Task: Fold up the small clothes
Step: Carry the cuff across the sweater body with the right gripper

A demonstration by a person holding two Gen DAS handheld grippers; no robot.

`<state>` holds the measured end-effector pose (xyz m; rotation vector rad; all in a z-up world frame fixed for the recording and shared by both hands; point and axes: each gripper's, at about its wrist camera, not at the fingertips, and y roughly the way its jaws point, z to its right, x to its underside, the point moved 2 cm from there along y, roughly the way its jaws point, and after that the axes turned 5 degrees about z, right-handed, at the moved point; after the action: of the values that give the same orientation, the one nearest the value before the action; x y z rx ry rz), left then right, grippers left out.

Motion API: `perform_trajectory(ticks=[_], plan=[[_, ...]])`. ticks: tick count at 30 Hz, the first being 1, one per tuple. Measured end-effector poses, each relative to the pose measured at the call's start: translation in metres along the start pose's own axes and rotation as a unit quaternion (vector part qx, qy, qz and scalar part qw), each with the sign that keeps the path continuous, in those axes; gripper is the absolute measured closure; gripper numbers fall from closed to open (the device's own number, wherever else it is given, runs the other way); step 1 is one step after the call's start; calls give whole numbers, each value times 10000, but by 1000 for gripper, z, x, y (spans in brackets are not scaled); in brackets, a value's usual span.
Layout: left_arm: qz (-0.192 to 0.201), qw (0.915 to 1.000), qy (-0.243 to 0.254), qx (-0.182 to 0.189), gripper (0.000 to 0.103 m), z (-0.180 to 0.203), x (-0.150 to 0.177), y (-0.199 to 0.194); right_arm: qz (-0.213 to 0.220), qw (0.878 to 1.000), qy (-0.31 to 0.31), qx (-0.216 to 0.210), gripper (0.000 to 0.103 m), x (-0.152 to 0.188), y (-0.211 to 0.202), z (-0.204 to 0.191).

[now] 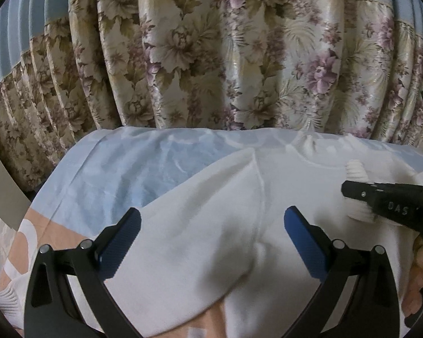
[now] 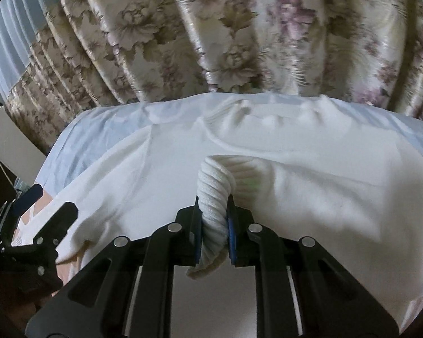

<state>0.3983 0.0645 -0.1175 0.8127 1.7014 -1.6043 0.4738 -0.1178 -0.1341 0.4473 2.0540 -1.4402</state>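
Observation:
A white sweater [image 1: 217, 219] lies spread on the bed, also seen in the right wrist view [image 2: 310, 197]. My left gripper [image 1: 211, 225] is open, its blue-padded fingers spread just above the sweater's body, holding nothing. My right gripper [image 2: 215, 211] is shut on the sweater's ribbed cuff [image 2: 215, 188], which bunches up between the pads. From the left wrist view the right gripper [image 1: 349, 191] shows at the right edge with the ribbed cuff [image 1: 355, 169] at its tip. The left gripper [image 2: 50, 219] shows at the left edge of the right wrist view.
A light blue sheet [image 1: 127, 169] covers the bed, with a peach and white patterned cloth [image 1: 42, 231] at the near left. A floral curtain [image 1: 211, 56] hangs close behind the bed's far edge. A pale board [image 2: 11, 146] leans at the left.

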Motion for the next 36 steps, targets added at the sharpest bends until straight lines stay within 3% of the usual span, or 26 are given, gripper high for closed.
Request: perform_trajectory(ticks=[14, 16, 17, 18, 20, 21, 23, 25, 31, 36], plan=[[-16, 10000, 4, -87, 2, -16, 2, 2, -18, 9995, -156, -278, 87, -12, 22, -40], [0, 10000, -9, -97, 2, -17, 1, 1, -61, 9990, -58, -444, 79, -14, 24, -41], [3, 9999, -8, -121, 2, -18, 0, 0, -74, 9987, -27, -510, 71, -15, 22, -42], [9, 9999, -21, -125, 2, -19, 0, -1, -19, 9986, -33, -529, 55, -17, 19, -43], [19, 9999, -53, -129, 2, -21, -1, -2, 207, 9983, -27, -544, 37, -21, 4, -40], [28, 9999, -52, -127, 2, -21, -2, -3, 315, 9980, 47, -537, 32, -23, -6, -33], [33, 9999, -42, -98, 2, -18, -4, -4, 506, 9976, 138, -451, 32, -26, -23, -19], [59, 10000, -77, -20, 2, -14, -7, -6, 720, 9972, 155, -89, 31, -28, -42, 4], [-15, 9987, -177, 486, 2, 16, -16, 4, 758, 9945, 555, 473, 30, -16, -74, 86], [-239, 9964, 41, 814, 2, 56, -20, 33, 732, 9911, 759, 814, 30, 2, -94, 134]])
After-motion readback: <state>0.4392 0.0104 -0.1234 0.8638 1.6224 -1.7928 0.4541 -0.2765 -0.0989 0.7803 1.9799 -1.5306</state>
